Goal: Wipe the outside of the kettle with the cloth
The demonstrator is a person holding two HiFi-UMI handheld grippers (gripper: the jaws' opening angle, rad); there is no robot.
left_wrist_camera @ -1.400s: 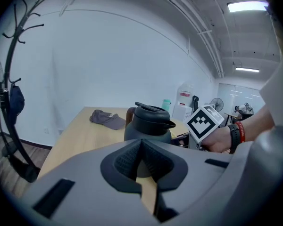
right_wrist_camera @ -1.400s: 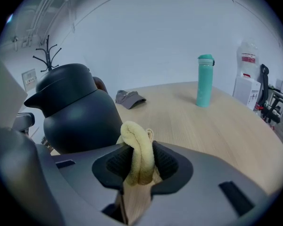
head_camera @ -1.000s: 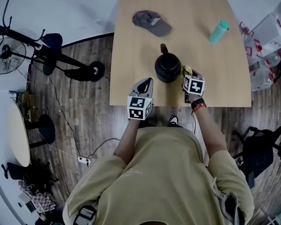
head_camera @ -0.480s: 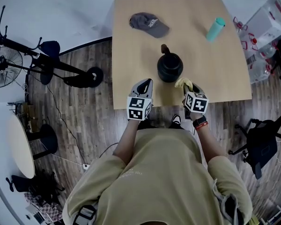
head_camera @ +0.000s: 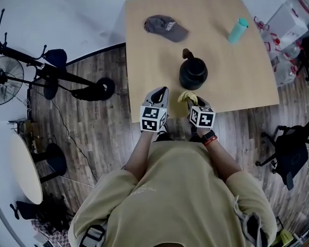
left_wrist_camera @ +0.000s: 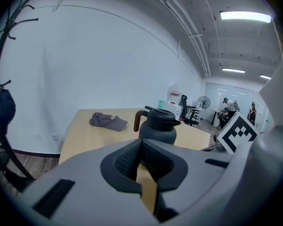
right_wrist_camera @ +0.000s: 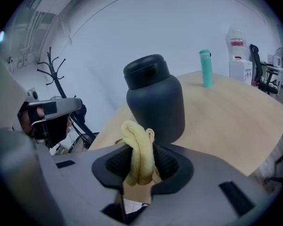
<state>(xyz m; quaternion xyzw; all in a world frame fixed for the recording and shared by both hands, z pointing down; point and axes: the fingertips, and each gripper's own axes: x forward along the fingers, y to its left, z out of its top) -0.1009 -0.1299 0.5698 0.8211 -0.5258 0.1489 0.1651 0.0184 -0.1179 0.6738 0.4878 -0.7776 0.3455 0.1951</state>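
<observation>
Between right tongs [right_wrist_camera: 140, 158]: rolled fuzzy yellow cloth [right_wrist_camera: 137, 142]; matte rounded kettle [right_wrist_camera: 155, 102] beyond.

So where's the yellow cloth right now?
The cloth is pinched in the right hand-held gripper, over the table's near edge, close to the kettle's near side.

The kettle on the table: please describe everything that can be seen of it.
The kettle is dark grey and matt, with a rounded body, a lid, a spout and a curved brown handle. It stands upright on the wooden table, toward the near edge. Nothing seems to touch it: the yellow cloth, clamped in the right gripper, is close but apart.
</observation>
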